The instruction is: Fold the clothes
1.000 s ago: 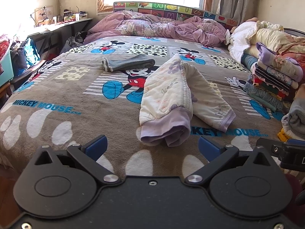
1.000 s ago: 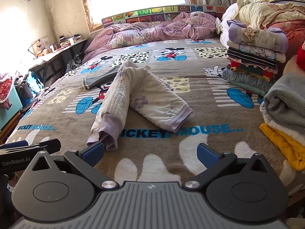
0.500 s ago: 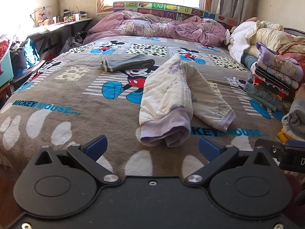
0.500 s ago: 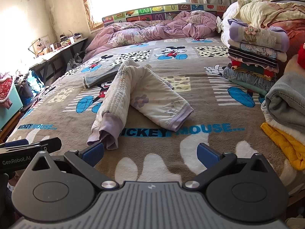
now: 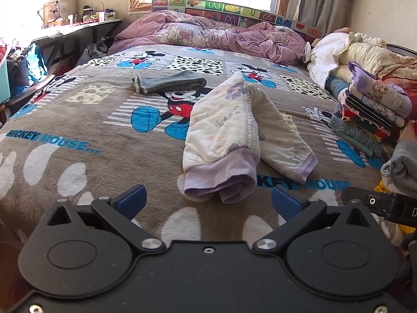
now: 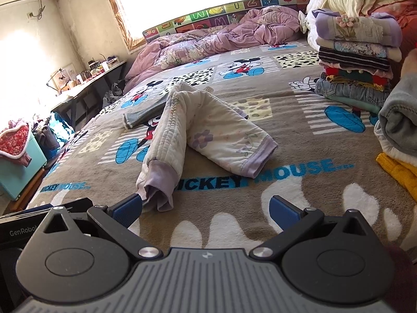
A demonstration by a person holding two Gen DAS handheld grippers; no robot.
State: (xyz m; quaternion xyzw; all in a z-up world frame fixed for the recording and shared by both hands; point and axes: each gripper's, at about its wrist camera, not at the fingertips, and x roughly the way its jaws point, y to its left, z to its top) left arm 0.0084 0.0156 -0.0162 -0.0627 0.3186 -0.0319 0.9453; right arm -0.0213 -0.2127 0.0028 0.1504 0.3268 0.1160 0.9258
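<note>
A cream floral garment with purple cuffs (image 5: 234, 130) lies bent in an upside-down V on the brown Mickey Mouse blanket (image 5: 78, 130). It also shows in the right wrist view (image 6: 198, 130). A small folded grey cloth (image 5: 169, 82) lies behind it, and shows in the right wrist view (image 6: 146, 112). My left gripper (image 5: 208, 200) is open and empty, just short of the nearer purple cuff. My right gripper (image 6: 206, 208) is open and empty, near the blanket's front edge, its left fingertip beside the cuff.
A stack of folded clothes (image 5: 370, 109) stands at the bed's right side, also in the right wrist view (image 6: 357, 52). Grey and yellow garments (image 6: 398, 140) lie at the near right. A rumpled purple duvet (image 5: 208, 34) lies at the headboard. A desk (image 5: 78, 28) stands at the left.
The right gripper has tilted and shifted slightly forward toward the garment. The left gripper has barely moved. Both stay open.
</note>
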